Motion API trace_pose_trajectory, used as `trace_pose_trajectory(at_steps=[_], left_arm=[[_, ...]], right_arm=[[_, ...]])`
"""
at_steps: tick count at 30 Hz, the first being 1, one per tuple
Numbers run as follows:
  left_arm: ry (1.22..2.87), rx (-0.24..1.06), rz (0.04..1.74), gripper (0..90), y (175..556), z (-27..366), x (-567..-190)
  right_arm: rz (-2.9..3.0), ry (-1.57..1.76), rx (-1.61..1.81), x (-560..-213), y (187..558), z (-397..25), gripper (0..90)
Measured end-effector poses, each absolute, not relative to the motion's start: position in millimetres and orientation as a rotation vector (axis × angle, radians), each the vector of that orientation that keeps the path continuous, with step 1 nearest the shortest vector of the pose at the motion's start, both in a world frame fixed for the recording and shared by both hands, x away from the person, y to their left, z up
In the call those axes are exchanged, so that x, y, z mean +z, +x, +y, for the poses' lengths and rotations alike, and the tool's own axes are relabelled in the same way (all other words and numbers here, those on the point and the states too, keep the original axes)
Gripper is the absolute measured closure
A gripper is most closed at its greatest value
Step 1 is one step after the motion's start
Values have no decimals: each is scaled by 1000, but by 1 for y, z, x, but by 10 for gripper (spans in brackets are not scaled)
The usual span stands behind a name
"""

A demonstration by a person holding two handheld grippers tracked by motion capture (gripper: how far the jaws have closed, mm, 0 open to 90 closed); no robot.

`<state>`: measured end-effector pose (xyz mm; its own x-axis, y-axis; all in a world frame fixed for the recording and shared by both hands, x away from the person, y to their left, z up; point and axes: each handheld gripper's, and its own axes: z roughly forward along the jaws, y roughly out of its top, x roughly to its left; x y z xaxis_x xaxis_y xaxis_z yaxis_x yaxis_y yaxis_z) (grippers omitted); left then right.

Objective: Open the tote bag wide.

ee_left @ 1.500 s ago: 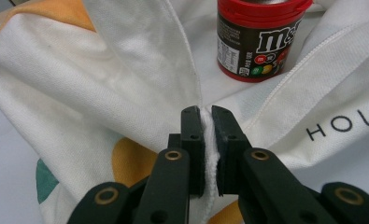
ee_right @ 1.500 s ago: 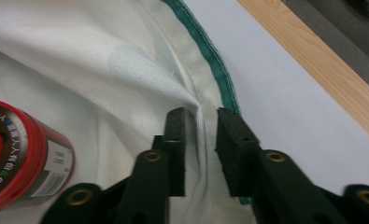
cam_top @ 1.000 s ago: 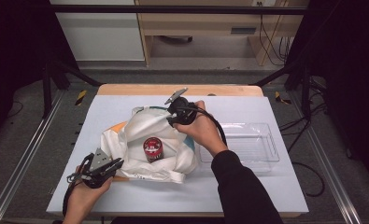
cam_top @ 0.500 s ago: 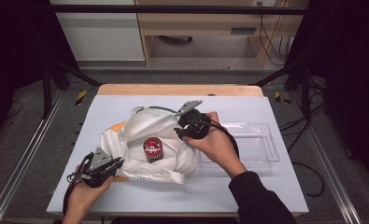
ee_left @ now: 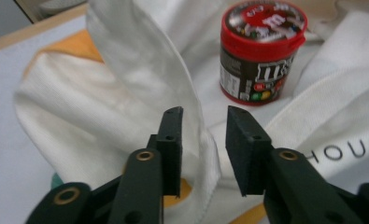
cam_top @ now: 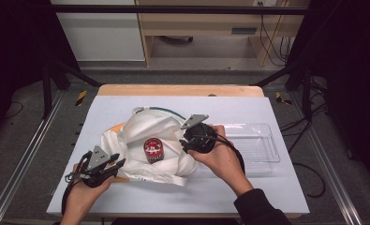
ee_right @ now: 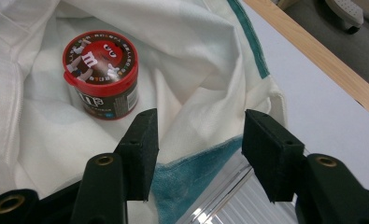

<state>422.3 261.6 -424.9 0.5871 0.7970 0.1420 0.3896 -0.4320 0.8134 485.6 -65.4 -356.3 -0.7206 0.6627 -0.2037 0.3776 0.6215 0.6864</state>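
A crumpled white tote bag (cam_top: 145,131) lies in the middle of the table, with a red-lidded M&M's tub (cam_top: 152,149) standing upright in its folds. My left gripper (cam_top: 119,165) is at the bag's near left corner. Its jaws (ee_left: 204,140) are a little apart, with an upright fold of the white bag (ee_left: 140,60) running between them and the tub (ee_left: 261,51) just beyond. My right gripper (cam_top: 187,140) hovers at the bag's right edge. In its own view the right gripper (ee_right: 198,149) is wide open above the teal-trimmed rim (ee_right: 191,177), with the tub (ee_right: 102,70) to the left.
A clear plastic tray (cam_top: 255,147) sits right of the bag, and its edge (ee_right: 229,196) shows under my right jaws. A wooden strip (cam_top: 178,90) runs along the table's far edge. Bare blue-grey tabletop (cam_top: 239,108) surrounds the bag.
My right gripper moved from the bag's far side to the right and nearer, down to the bag's right edge by the tray. The left gripper, bag and tub stayed put.
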Motion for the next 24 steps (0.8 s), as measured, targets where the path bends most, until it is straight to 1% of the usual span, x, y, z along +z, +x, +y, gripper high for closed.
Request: trace_pose_trajectory(at_steps=[4,6,11,15,18,20,21,24], left_arm=[[2017,713,945,513,432,261,-411],[2007,704,949,468,440,262,-404],[1991,723,939,416,458,262,-388],[1987,737,932,407,473,260,-381],[1983,712,907,418,482,257,-378],[1988,725,915,428,487,255,-378],[1999,722,914,447,489,254,-379],[2031,726,924,551,495,255,-384]], right_arm=[[2389,842,867,-359,482,-70,452],[2390,851,877,-361,480,-72,450],[2401,861,874,-366,476,-76,450],[2403,866,884,-368,474,-77,446],[2384,865,891,-366,473,-74,429],[2375,854,884,-363,472,-71,418],[2377,856,884,-362,471,-69,417],[2385,858,871,-363,471,-68,422]])
